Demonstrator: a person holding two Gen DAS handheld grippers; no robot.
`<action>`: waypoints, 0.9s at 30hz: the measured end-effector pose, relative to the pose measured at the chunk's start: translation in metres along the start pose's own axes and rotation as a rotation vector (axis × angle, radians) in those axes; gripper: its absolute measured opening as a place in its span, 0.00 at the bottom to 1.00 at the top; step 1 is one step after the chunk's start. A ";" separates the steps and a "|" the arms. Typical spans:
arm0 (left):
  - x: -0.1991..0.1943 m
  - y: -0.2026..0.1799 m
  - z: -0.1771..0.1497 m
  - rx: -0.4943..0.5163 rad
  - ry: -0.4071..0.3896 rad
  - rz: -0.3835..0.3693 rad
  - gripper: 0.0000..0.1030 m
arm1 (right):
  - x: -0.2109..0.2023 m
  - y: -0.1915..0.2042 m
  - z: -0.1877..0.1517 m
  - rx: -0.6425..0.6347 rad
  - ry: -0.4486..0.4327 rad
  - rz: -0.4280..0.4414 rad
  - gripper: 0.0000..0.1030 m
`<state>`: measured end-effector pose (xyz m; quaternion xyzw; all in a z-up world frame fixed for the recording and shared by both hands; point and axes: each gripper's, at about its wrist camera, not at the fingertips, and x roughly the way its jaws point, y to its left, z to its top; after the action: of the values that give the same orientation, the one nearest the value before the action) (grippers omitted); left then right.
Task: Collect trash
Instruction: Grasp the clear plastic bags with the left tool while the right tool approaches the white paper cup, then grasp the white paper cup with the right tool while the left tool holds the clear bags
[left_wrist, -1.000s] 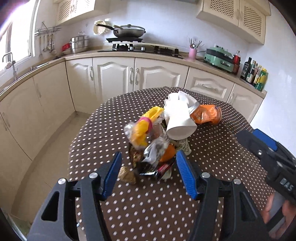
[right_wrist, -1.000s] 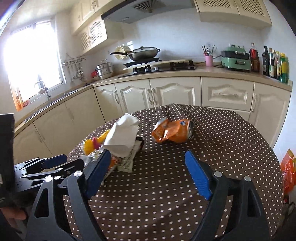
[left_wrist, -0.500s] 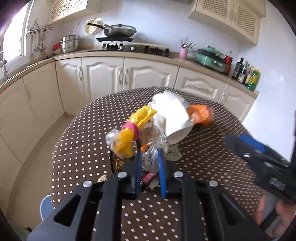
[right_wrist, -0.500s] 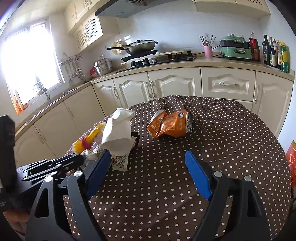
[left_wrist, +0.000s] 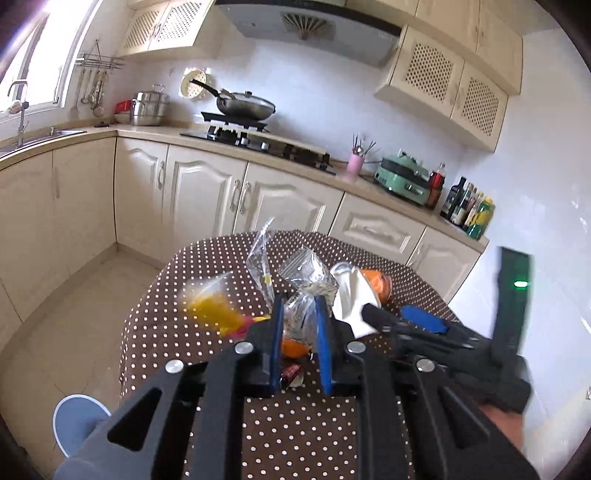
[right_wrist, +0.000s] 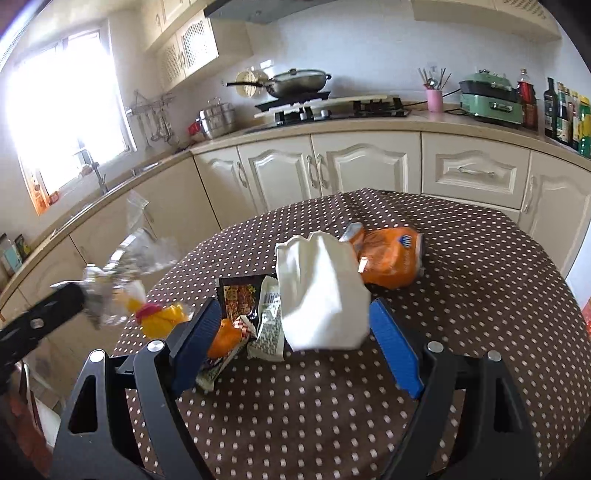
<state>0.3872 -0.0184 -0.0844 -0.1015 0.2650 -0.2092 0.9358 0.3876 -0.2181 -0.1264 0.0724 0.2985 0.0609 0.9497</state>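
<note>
My left gripper is shut on a crumpled clear plastic bag and holds it up above the dotted table. In the right wrist view the left gripper is at the far left with the clear bag in the air. A blurred yellow wrapper with a red band is just below the bag; I cannot tell if it is lifted too. My right gripper is open, with a white crushed paper cup between its fingers, untouched. An orange snack bag lies behind the cup.
A dark snack wrapper, a printed white wrapper and an orange peel lie by the right gripper's left finger. A blue stool stands on the floor left of the table. Kitchen cabinets run along the back.
The left gripper has shut on the clear bag and raised it off the pile. The right gripper has moved forward, so the white cup now sits between its open fingers.
</note>
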 end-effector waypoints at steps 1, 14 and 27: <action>0.001 0.000 0.001 0.001 0.001 0.003 0.15 | 0.008 0.000 0.002 -0.004 0.021 -0.030 0.77; 0.017 0.008 -0.002 -0.003 0.041 -0.011 0.15 | 0.047 -0.025 0.002 0.064 0.129 0.016 0.43; -0.043 0.025 -0.006 -0.034 -0.033 -0.011 0.15 | -0.036 0.027 0.005 -0.049 -0.049 0.039 0.00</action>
<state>0.3596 0.0227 -0.0774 -0.1224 0.2525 -0.2080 0.9370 0.3587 -0.1982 -0.0977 0.0566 0.2723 0.0850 0.9568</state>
